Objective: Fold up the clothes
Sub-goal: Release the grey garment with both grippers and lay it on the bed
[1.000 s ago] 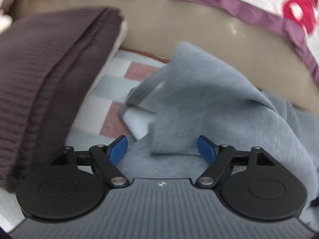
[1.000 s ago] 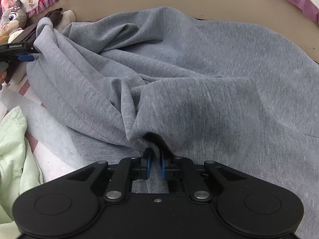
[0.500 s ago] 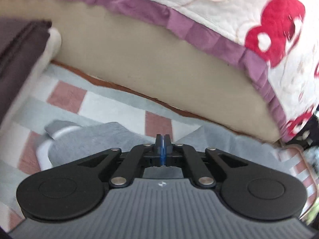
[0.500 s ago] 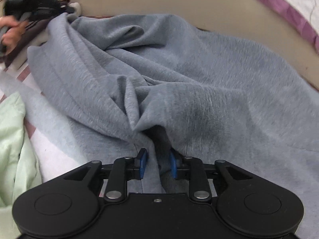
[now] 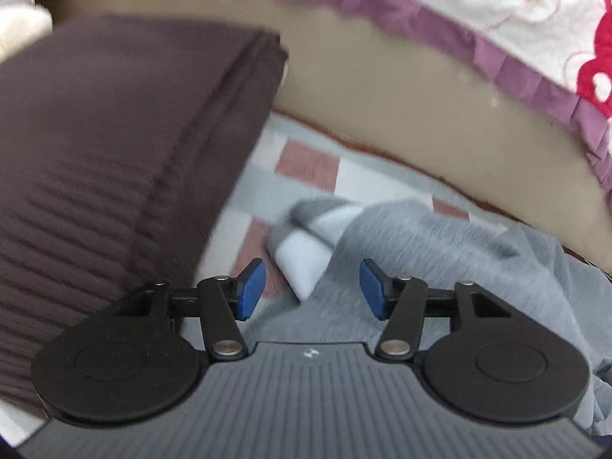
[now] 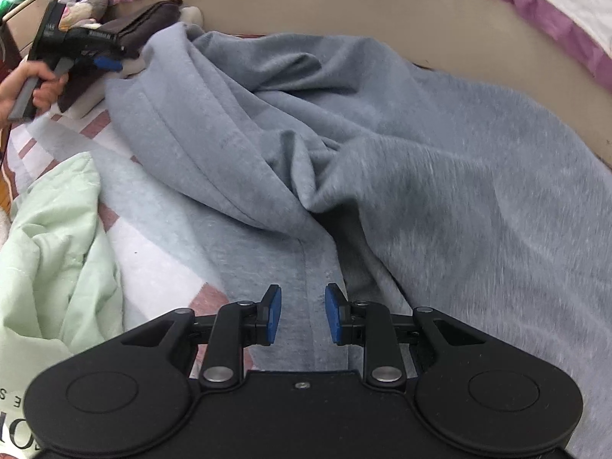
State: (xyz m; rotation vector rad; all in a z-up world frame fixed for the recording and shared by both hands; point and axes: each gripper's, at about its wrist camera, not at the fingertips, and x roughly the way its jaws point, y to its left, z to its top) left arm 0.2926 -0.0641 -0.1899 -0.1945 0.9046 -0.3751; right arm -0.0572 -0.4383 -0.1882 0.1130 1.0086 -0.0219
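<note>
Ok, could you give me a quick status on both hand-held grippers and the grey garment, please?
Left hand-held gripper just opened, empty. Right hand-held gripper open over fabric. Grey garment rumpled, unfolded. Folded brown knit close beside it.

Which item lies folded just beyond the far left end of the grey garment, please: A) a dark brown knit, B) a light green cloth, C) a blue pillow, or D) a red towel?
A: the folded dark brown knit sits by the far left end of the grey garment.
</note>
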